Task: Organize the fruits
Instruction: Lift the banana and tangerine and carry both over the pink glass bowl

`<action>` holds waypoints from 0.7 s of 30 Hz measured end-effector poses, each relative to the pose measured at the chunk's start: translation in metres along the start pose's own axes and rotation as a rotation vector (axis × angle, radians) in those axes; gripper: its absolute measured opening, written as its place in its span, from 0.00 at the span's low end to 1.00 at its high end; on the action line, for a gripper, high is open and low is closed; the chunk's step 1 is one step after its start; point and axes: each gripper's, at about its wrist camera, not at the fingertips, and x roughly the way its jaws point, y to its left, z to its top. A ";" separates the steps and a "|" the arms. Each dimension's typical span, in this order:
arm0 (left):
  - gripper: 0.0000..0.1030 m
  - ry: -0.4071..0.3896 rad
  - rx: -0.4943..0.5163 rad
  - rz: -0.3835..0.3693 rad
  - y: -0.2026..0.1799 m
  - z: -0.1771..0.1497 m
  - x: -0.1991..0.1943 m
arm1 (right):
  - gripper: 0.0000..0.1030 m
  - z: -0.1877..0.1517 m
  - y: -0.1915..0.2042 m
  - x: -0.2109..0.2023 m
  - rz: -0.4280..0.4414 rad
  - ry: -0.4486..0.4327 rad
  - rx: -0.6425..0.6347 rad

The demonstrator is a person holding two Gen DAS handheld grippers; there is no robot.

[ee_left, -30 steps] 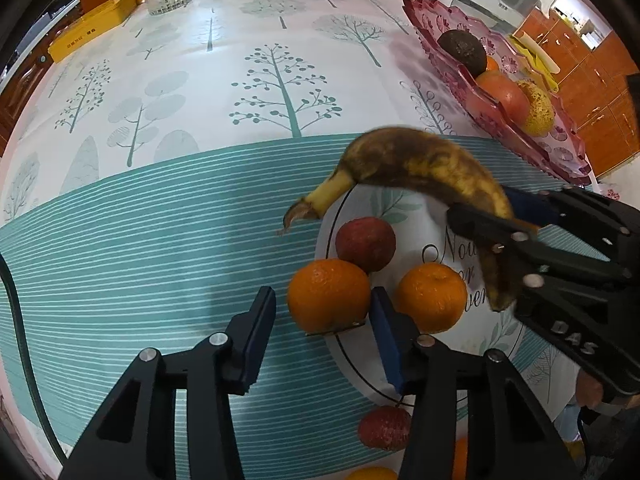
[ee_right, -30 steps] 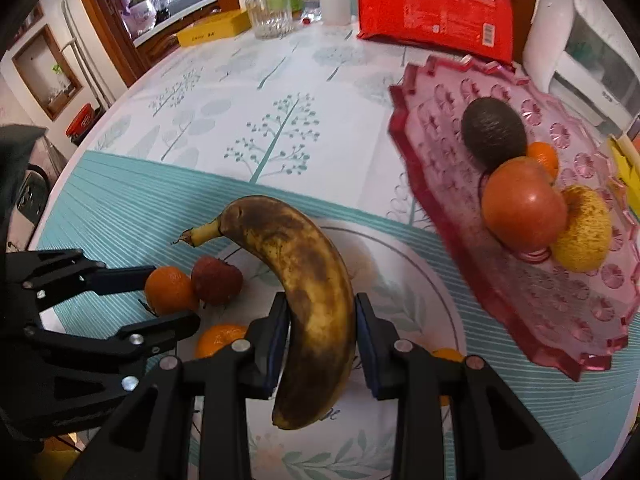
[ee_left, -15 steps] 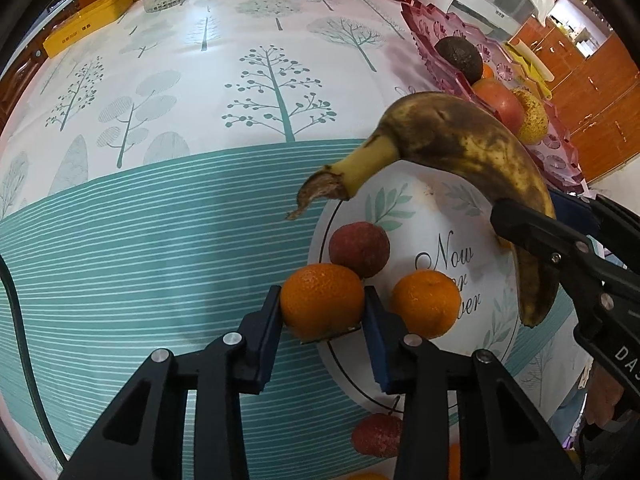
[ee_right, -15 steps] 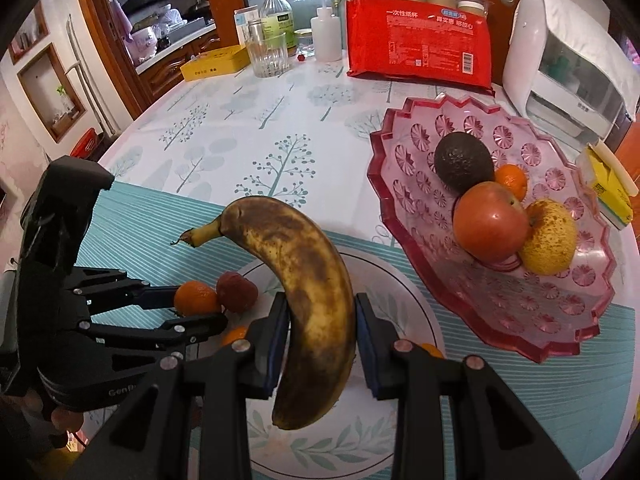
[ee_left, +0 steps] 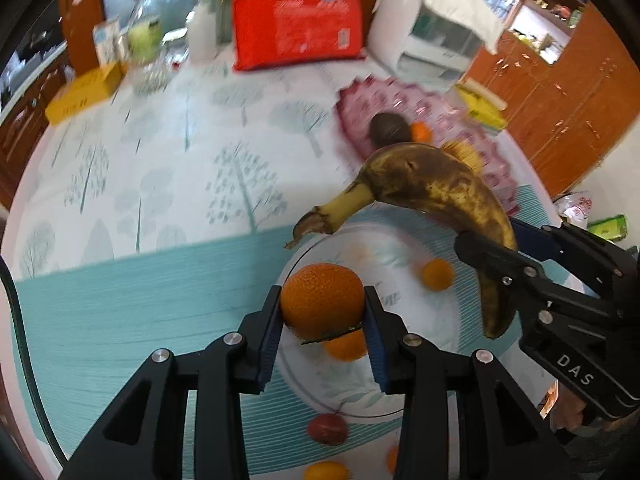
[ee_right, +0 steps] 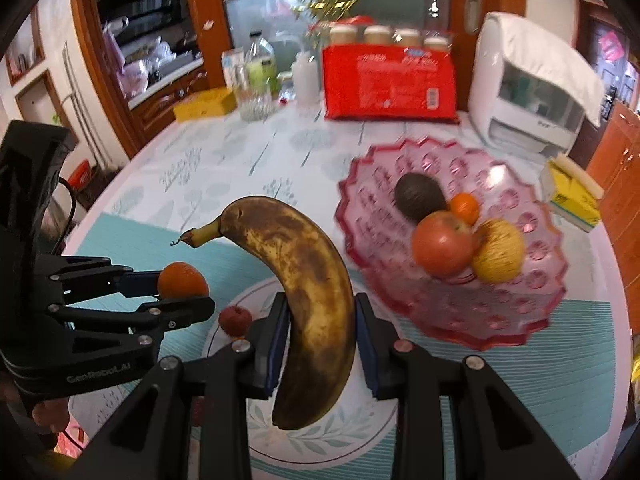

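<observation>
Two grippers loaded, your left gripper (ee_left: 322, 312) clamping an orange (ee_left: 322, 300) above the plate (ee_left: 404, 408), your right gripper (ee_right: 320, 336) clenched on a banana (ee_right: 308, 280) near the pink bowl (ee_right: 500, 320)

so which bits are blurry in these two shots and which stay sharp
Left wrist view: the held orange, the banana and the left tongs are crisp, while the tablecloth, red bag and pink bowl are smeared. Right wrist view: the banana is sharp, the pink bowl streaked; both bend at the edges.
</observation>
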 end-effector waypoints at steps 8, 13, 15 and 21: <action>0.35 -0.102 0.098 -0.024 -0.045 0.054 -0.038 | 0.31 0.028 -0.040 -0.051 -0.106 -0.110 0.032; 0.35 -0.141 0.136 -0.013 -0.074 0.089 -0.046 | 0.31 0.049 -0.078 -0.074 -0.211 -0.141 0.025; 0.36 -0.150 0.146 -0.011 -0.083 0.100 -0.046 | 0.31 0.056 -0.091 -0.077 -0.245 -0.148 0.016; 0.36 -0.143 0.164 0.024 -0.103 0.130 -0.024 | 0.31 0.075 -0.139 -0.063 -0.296 -0.127 0.044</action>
